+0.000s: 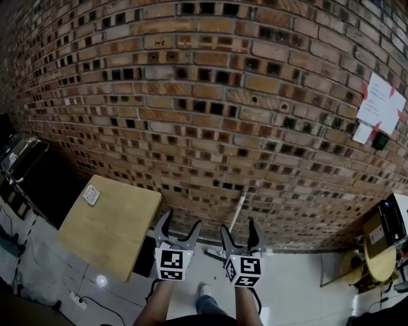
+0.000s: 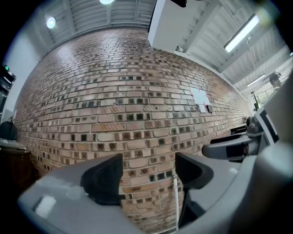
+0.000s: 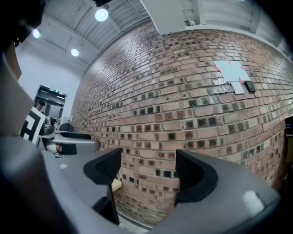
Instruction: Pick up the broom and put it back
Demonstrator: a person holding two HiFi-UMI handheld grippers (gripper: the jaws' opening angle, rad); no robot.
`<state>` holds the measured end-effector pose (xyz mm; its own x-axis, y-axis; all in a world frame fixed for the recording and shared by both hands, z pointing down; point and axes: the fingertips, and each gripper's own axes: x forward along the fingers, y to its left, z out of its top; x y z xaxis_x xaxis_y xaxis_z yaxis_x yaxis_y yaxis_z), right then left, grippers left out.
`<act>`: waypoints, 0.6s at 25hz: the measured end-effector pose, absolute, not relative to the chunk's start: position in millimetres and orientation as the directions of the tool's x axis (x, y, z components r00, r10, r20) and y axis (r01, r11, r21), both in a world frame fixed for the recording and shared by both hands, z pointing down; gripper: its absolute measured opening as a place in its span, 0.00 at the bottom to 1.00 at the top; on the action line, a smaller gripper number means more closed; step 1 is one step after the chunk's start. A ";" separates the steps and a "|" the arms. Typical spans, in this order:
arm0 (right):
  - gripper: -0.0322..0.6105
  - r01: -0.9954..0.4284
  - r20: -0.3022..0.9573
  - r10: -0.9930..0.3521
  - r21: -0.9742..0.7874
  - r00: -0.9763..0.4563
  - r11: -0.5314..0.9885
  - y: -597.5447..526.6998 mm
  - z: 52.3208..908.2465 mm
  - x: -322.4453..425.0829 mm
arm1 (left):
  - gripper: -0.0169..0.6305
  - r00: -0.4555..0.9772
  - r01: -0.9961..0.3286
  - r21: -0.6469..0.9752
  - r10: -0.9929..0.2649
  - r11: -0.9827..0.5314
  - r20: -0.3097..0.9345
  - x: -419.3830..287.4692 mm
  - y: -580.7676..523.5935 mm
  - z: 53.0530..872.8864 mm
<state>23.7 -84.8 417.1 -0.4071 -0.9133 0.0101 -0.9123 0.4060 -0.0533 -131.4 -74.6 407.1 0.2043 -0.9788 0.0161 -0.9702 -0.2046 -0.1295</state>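
Against the brick wall (image 1: 204, 95), in head view: broom (image 1: 240, 213) leaning, just beyond left hand-held gripper (image 1: 182, 223) and right hand-held gripper (image 1: 239, 228). In left gripper view: jaws wide apart, empty, white broom handle beside one jaw. In right gripper view: jaws wide apart, empty.

A big brick wall (image 1: 210, 95) fills most of the room ahead. Its bricks are red and brown, with small dark square holes between them. White papers (image 1: 380, 102) are stuck high on the wall at the right, with red bits at their corners. A little dark box (image 1: 380, 141) sits just under them. The floor (image 1: 299, 286) is pale and shiny. A light wooden counter (image 1: 121, 232) stands near the wall on the left, with a small white card (image 1: 91, 194) on it. Up top, the ceiling (image 2: 91, 13) is white and ribbed. Round lamps (image 3: 101, 14) and a long lamp (image 2: 241, 33) shine there.
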 end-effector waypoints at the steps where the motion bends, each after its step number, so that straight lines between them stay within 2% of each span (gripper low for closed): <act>1: 0.63 -0.911 0.010 -0.912 -0.057 -0.409 0.408 -104.9 415.3 27.7 | 0.58 0.207 -0.970 -0.126 -0.978 -0.208 0.019 -126.7 -93.0 406.0; 11: 0.60 -0.882 0.058 -0.881 -0.091 -0.469 0.463 -228.6 448.8 41.0 | 0.58 0.201 -0.969 -0.126 -0.975 -0.212 0.090 -110.7 -198.6 429.4; 13: 0.60 -0.888 0.077 -0.885 -0.081 -0.459 0.454 -239.7 459.2 47.4 | 0.50 0.210 -0.963 -0.145 -0.971 -0.225 0.111 -109.9 -211.6 437.2; 15: 0.60 -0.896 0.094 -0.891 -0.078 -0.444 0.438 -247.7 468.4 54.9 | 0.49 0.229 -0.955 -0.160 -0.965 -0.248 0.130 -107.4 -223.6 445.6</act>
